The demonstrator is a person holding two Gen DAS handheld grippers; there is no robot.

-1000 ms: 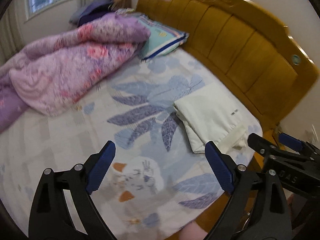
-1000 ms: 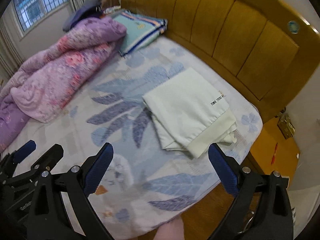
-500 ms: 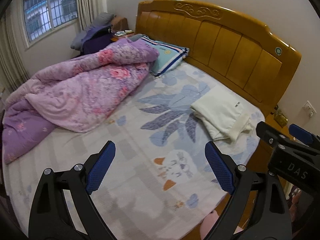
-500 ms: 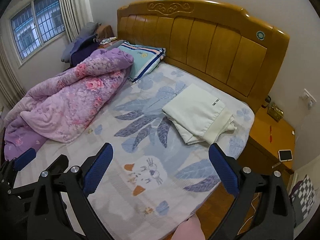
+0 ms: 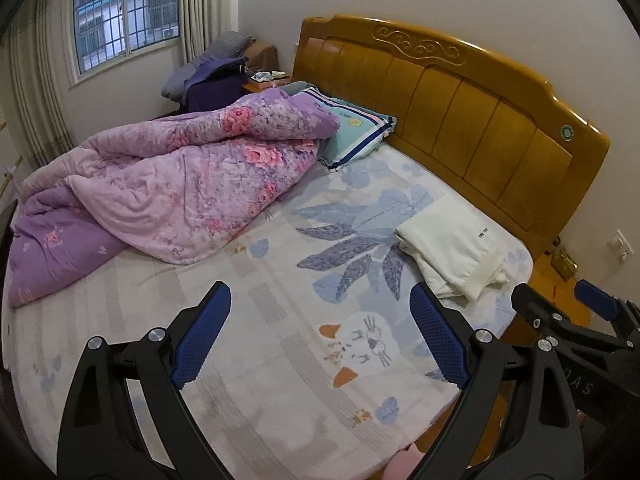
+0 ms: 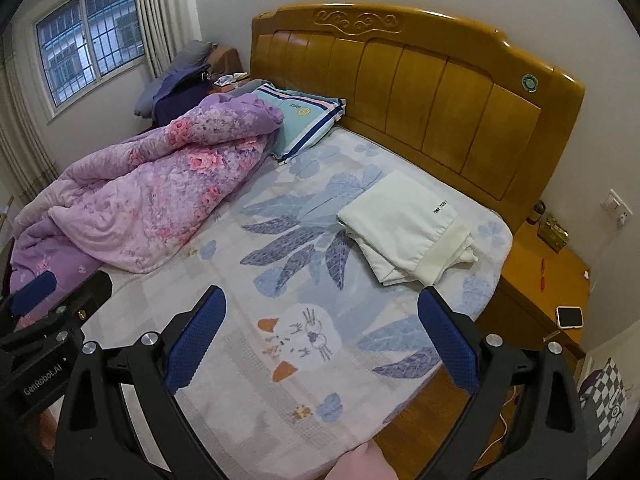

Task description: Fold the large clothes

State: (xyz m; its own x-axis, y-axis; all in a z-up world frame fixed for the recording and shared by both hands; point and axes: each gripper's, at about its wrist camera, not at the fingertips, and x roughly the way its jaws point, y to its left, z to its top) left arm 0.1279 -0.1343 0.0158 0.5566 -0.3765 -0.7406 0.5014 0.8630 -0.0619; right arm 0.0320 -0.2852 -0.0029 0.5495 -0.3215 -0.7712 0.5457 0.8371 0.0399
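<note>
Cream-white folded garment [image 6: 404,228] lies on the bed sheet [image 5: 280,320] near the right-hand corner, just below the wooden headboard [image 5: 460,104]; its cuffed end sits close to the mattress edge, layers slightly uneven there. Sheet between the garment and the near edge is bare, printed with blue leaves and a cat motif. Purple floral quilt [image 5: 172,196] is heaped along the far left side, with a striped pillow [image 6: 304,116] at its head end, well apart from the garment. Left gripper [image 5: 316,340] has its jaws spread wide, nothing between the blue pads [image 5: 200,336]; right gripper [image 6: 320,340] is likewise spread and empty. Both hang above the near edge of the bed, touching no cloth. Right wrist view alone shows the bedside table [image 6: 536,280] with a phone [image 6: 570,317] and a red pen, plus wood floor beside the bed; left wrist view shows only a sliver of that table but more of the quilt's left end. Each view catches the other gripper at its border. Compared with one second ago, both cameras have pulled back and up: the garment looks smaller and farther, and the whole headboard and window [image 5: 124,12] are now framed. Garment's fold is unchanged.
</note>
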